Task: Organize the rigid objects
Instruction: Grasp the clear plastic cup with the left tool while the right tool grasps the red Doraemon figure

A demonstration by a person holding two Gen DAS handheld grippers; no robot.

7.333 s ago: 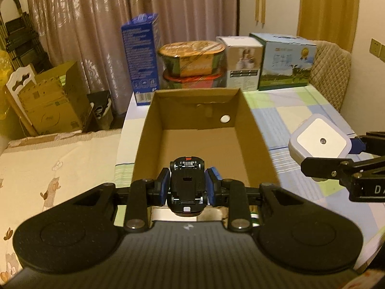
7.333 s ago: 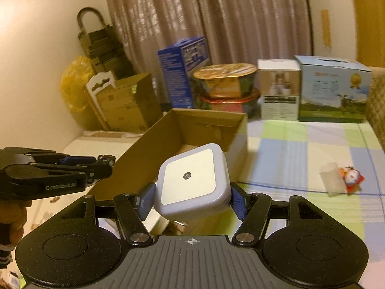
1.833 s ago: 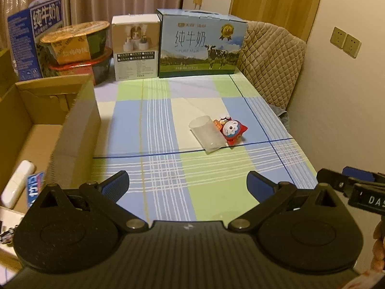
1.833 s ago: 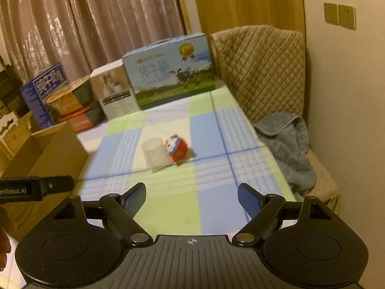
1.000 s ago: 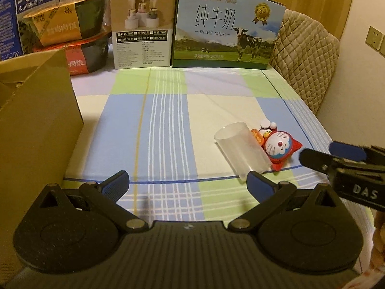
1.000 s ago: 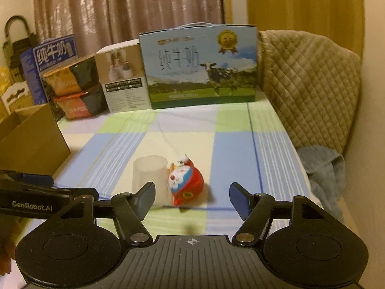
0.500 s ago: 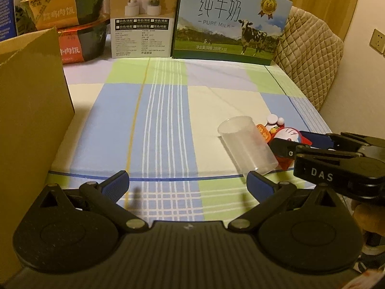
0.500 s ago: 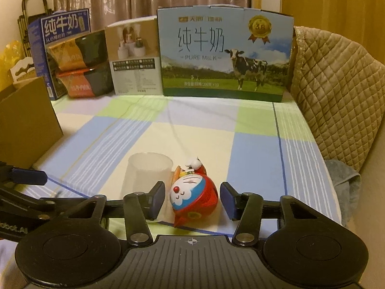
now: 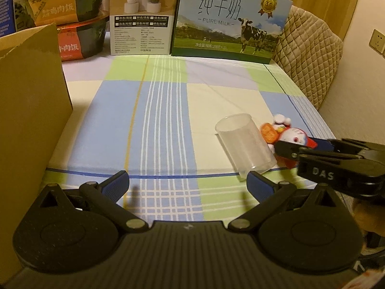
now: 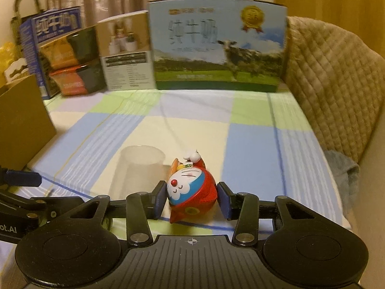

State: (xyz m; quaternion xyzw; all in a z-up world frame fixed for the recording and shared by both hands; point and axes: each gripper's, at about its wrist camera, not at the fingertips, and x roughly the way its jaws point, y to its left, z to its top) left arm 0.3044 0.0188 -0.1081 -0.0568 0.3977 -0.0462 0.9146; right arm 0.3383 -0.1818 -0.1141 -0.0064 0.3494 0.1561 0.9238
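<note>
A red and blue cartoon cat toy lies on the checked tablecloth. My right gripper is shut on it, one blue pad against each side. A clear plastic cup lies on its side, touching the toy's left. In the left wrist view the cup rests just beyond the right finger of my left gripper, which is open with only cloth between its fingers. The right gripper comes in from the right over the toy. The left gripper shows at the right wrist view's left edge.
An open cardboard box stands at the left. Along the far edge stand a milk carton case, a white product box and stacked food bowls. A quilted chair back and grey towel are at the right.
My right gripper came down and forward over the toy, and its jaws narrowed from wide apart to touching the toy's sides. The left gripper stayed open and hardly moved.
</note>
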